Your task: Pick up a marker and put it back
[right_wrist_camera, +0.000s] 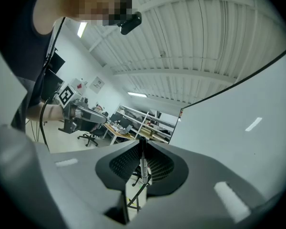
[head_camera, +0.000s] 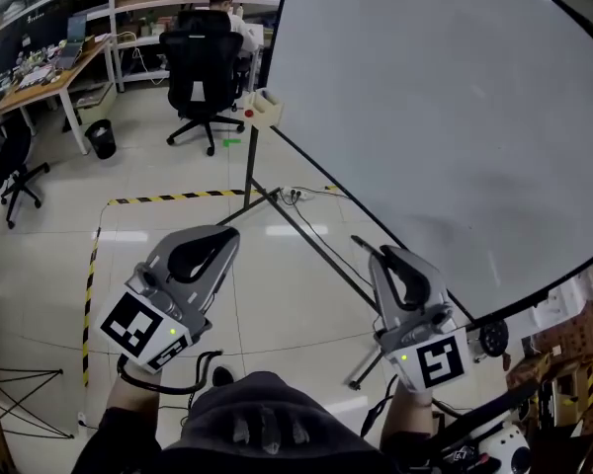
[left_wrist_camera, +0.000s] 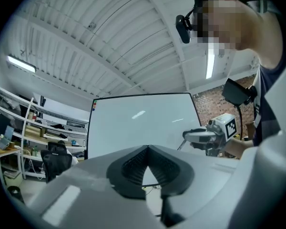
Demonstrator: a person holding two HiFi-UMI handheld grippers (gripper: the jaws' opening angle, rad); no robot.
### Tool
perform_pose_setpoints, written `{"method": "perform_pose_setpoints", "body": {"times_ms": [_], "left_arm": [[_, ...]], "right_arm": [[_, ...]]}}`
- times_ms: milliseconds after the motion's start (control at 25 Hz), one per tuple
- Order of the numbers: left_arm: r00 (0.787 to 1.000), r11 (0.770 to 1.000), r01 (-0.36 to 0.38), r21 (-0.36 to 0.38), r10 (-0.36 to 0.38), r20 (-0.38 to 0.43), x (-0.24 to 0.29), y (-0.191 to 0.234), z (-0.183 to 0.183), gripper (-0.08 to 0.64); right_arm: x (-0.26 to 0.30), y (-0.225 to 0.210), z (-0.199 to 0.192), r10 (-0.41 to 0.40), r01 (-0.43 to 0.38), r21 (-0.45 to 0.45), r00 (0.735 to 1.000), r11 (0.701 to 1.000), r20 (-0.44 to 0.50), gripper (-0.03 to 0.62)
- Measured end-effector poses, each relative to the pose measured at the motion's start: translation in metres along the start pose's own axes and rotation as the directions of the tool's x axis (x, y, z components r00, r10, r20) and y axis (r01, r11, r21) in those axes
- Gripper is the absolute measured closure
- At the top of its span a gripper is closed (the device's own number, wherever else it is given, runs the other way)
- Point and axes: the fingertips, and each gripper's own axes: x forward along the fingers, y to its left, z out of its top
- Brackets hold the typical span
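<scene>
A person stands at a large whiteboard [head_camera: 425, 117] with a gripper in each hand, both held out roughly level above the tiled floor [head_camera: 277, 294]. The right gripper [head_camera: 385, 255] pinches a slim marker [head_camera: 364, 245] between its pads. In the right gripper view the marker [right_wrist_camera: 143, 165] stands upright in the narrow slot where the pads nearly meet, and one end pokes out just past the tips of the right gripper [right_wrist_camera: 142, 140]. The whiteboard rises close ahead of this gripper and to its right.

The left gripper [head_camera: 227, 235] is pressed together on nothing. In the left gripper view its tips [left_wrist_camera: 147, 148] meet in a point, with only a bare triangular gap behind them. It is held well apart from the right gripper, on its left, and faces the same board from farther off.

Beyond the left gripper, a small pale box [head_camera: 265, 107] sits at the whiteboard's near corner. Striped tape [head_camera: 168, 197] crosses the floor ahead of it, and a black office chair [head_camera: 203, 67] stands farther back.
</scene>
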Motion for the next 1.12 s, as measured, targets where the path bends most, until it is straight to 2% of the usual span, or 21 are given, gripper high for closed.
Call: {"method": "perform_pose_setpoints", "body": {"times_ms": [240,600,840,1120], "left_arm": [[1.0,1.0,0.0,-0.018,0.0,-0.002,-0.012,0.045,-0.011,0.554],[0.996,0.995,-0.076,-0.067,0.073,-0.045,-0.031,0.121,-0.039,0.554],[0.99,0.992,-0.119,-0.053,0.115,-0.077,-0.01,0.163,-0.05,0.554],[0.98,0.985,-0.175,-0.015,0.172,-0.104,0.049,0.21,-0.052,0.554]], "right_arm": [[0.043,0.017,0.001,-0.002,0.002,-0.001,1.0,1.0,-0.002,0.549],[0.122,0.038,-0.023,0.062,-0.062,0.022,0.997,0.998,-0.036,0.549],[0.173,0.014,-0.043,0.09,-0.089,0.048,0.996,0.995,-0.013,0.549],[0.231,-0.043,-0.076,0.126,-0.128,0.078,0.992,0.989,0.024,0.549]]}}
